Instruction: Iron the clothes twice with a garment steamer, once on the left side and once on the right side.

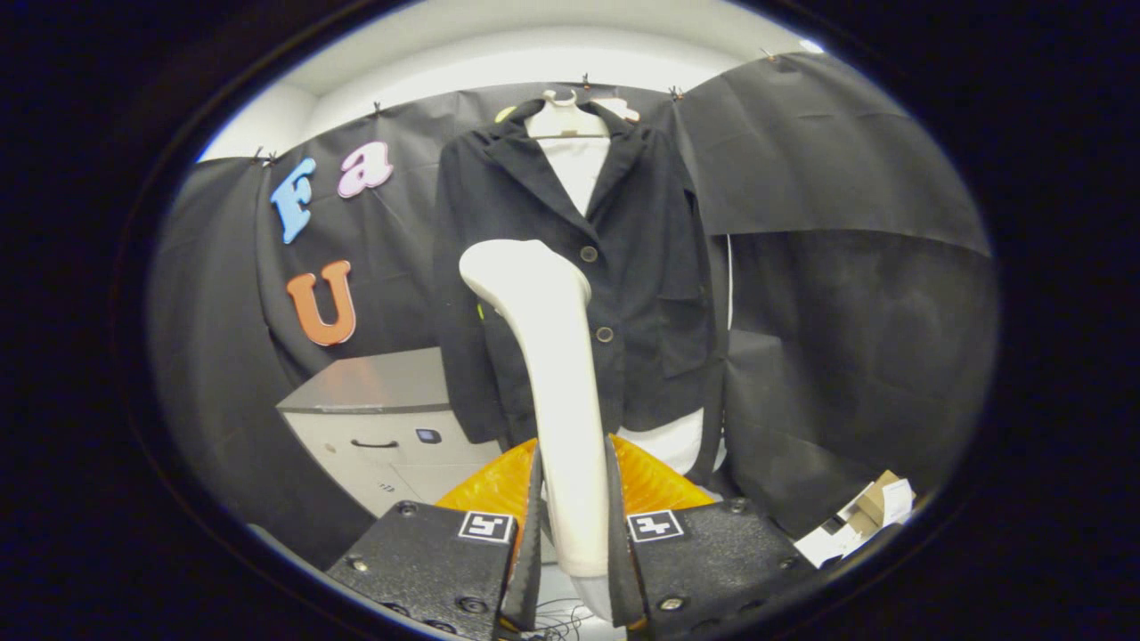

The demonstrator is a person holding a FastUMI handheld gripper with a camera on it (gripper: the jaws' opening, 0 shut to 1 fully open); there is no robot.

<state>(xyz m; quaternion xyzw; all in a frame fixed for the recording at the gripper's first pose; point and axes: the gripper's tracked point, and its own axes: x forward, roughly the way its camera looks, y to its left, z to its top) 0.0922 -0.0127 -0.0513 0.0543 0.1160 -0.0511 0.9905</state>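
A: How did the gripper (574, 525) stand?

B: At the frame's lower centre, both fingers (532, 534) pinched the white garment steamer (554, 392), which rose upright between them.

A: And the clothes?

B: The black jacket (570, 267) hung beyond the steamer's head on a white hanger (563, 114), upper centre. A grey cabinet (383, 427) stood lower left.

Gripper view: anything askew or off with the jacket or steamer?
Nothing serious. The gripper has its jaws shut on the white garment steamer, which stands upright in front of the black jacket. The jacket hangs buttoned on its hanger. Only oddity: loose cardboard and paper scraps lying low by the black cloth wall.
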